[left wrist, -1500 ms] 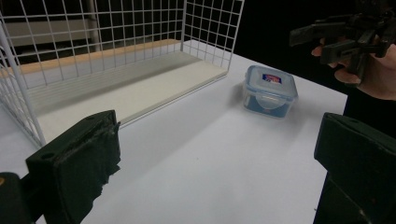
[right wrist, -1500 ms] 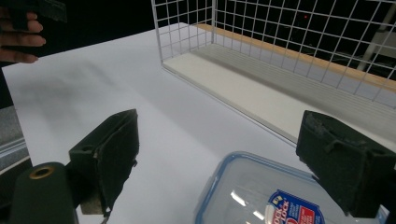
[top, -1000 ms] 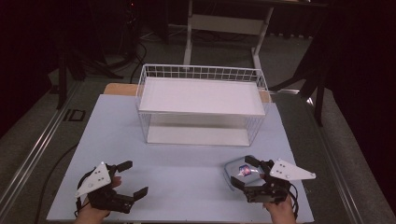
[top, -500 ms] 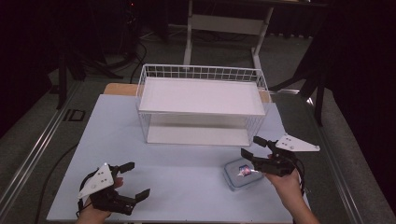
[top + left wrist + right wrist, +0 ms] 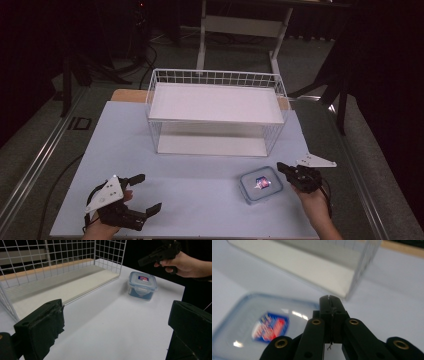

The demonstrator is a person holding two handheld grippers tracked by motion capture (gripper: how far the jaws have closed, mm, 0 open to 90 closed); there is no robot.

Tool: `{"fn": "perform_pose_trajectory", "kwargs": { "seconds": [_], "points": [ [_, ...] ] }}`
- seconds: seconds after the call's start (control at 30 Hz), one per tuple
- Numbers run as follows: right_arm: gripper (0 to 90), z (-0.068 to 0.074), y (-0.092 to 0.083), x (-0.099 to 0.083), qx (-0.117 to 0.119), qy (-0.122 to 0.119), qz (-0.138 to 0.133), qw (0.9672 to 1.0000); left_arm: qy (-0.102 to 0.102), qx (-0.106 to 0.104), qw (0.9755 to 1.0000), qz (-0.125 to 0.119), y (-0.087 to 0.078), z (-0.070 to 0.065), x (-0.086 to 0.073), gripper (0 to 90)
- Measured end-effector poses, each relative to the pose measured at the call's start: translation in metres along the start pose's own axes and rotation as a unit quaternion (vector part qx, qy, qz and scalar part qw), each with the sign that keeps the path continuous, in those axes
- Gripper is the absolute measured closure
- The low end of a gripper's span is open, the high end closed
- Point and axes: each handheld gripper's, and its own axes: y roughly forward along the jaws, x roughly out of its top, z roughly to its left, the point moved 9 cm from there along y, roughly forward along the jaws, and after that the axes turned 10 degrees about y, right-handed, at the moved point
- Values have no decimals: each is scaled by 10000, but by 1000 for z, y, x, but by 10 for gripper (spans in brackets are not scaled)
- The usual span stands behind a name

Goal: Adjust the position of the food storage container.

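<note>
Since the right hand-held gripper (image 5: pixel 286 170) hovers pinched closed beside the lidded food container (image 5: pixel 260 184), it likely needs spreading before any grasp. The left hand-held gripper (image 5: pixel 145 194) rests wide apart on the tabletop (image 5: pixel 200 170).

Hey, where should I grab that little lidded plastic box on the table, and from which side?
Grip the plastic box across two opposite side walls just under the lid rim, coming down from above. It sits flat with space all round, and the right gripper, jaws shut, is beside its right edge; it would need to open first.

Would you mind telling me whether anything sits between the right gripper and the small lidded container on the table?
Nothing visible does. The right gripper, jaws shut, hovers at the plastic container's right edge, with bare table around it. The wire basket stands farther back.
</note>
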Motion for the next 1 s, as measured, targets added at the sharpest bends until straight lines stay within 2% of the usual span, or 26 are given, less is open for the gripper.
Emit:
{"fn": "perform_pose_trajectory", "kwargs": {
  "seconds": [0.07,0.13,0.2,0.33,0.43,0.5,0.6,0.83,0.87,0.97,1.0],
  "points": [
    [899,-2,0,-4,-19,17,71,10000,-1,-3,10000,-1,0,0,0,13],
    [900,-9,1,-17,-172,42,253,9995,-1,-2,10000,-8,0,0,0,13],
    [900,-15,2,-28,-225,118,407,9988,5,-4,10000,-5,0,0,0,13],
    [900,-19,2,-50,-180,301,690,9970,17,-5,10000,-9,0,-1,1,13],
    [900,-18,1,-58,-157,328,822,9960,23,2,10000,-13,0,0,1,13],
    [900,-12,1,-66,-12,348,951,9949,17,1,10000,-19,0,0,1,13],
    [900,-7,2,-68,21,309,989,9946,15,6,10000,-22,0,0,1,13],
    [900,12,6,-68,214,177,1050,9941,57,-3,10000,27,1,0,0,13],
    [900,19,8,-67,301,138,1092,9935,49,-2,10000,26,2,0,0,13],
    [900,24,10,-67,363,138,1135,9928,58,-3,10000,28,2,0,0,13],
    [900,30,12,-67,449,153,1179,9919,66,0,10000,36,2,0,0,13]
  ]
}}
